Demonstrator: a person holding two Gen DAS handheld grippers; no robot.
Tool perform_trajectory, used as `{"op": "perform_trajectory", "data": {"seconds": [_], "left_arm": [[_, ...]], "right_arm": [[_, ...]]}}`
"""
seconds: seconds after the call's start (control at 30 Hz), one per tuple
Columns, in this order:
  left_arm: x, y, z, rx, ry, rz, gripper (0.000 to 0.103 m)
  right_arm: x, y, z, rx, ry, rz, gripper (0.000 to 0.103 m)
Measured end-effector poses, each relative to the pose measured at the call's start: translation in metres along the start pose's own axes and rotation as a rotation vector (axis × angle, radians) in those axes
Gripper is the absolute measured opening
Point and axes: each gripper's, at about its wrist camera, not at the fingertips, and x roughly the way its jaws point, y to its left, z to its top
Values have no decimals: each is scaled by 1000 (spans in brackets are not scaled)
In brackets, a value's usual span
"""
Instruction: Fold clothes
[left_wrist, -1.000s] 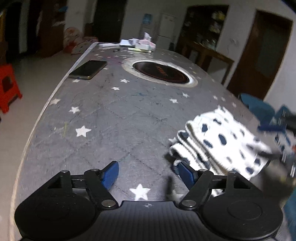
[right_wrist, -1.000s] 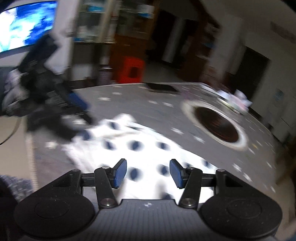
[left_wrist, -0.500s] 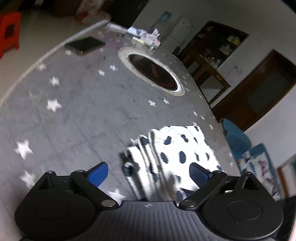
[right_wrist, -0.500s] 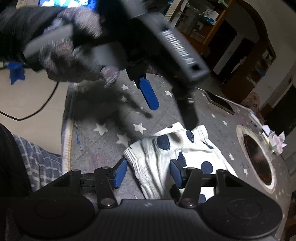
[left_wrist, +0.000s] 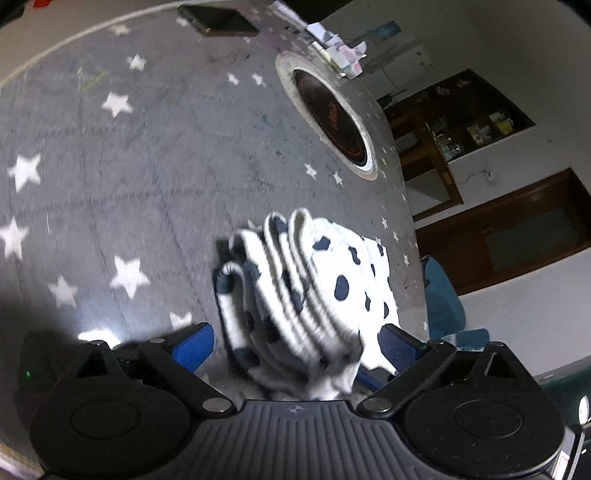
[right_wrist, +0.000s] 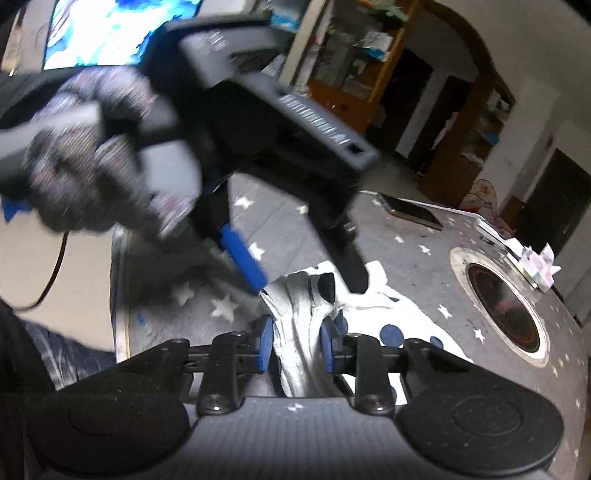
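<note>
Spotted garment (right_wrist: 295, 354) at 6 o'clock now being pinched by closing right gripper (right_wrist: 297, 345); left gripper (left_wrist: 297, 343), spread wider than before, straddles it ungripped, so refolding is judged imminent.

Pretty dim indoor light in both views, with colours washed grey. The brightest thing is a blown-out blue-white screen (right_wrist: 110, 29) at 11 o'clock in the right wrist view. A gloved hand (right_wrist: 85, 158) at 9 o'clock is smeared with motion blur. In the left wrist view there's a glare patch on the star-print tablecloth (left_wrist: 110, 192) around 8 o'clock, next to a heavy dark shadow. The spotted cloth (left_wrist: 314, 295) looks soft and streaky. Fisheye bends the table edge hard, and the corners go black.
</note>
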Motion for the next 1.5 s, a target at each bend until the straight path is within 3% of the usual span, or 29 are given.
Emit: {"op": "perform_trajectory", "data": {"seconds": [0.27,0.57,0.73,0.9,1.2,1.5], "left_arm": [[13,5,0,-148,7,-75,98],[27,8,3,-186,-1,-120,87],[32,10,2,-173,-1,-115,65],[33,19,1,-177,8,-99,35],[34,23,3,-173,4,-106,34],[34,21,4,-158,7,-101,34]], "right_arm": [[-11,-11,0,71,-43,-16,23],[-5,-4,-5,23,-33,26,24],[-1,-1,-7,7,-23,46,26],[0,-3,-11,44,-10,64,32],[-29,-35,-19,240,-42,100,33],[2,-94,-34,384,45,-64,33]]}}
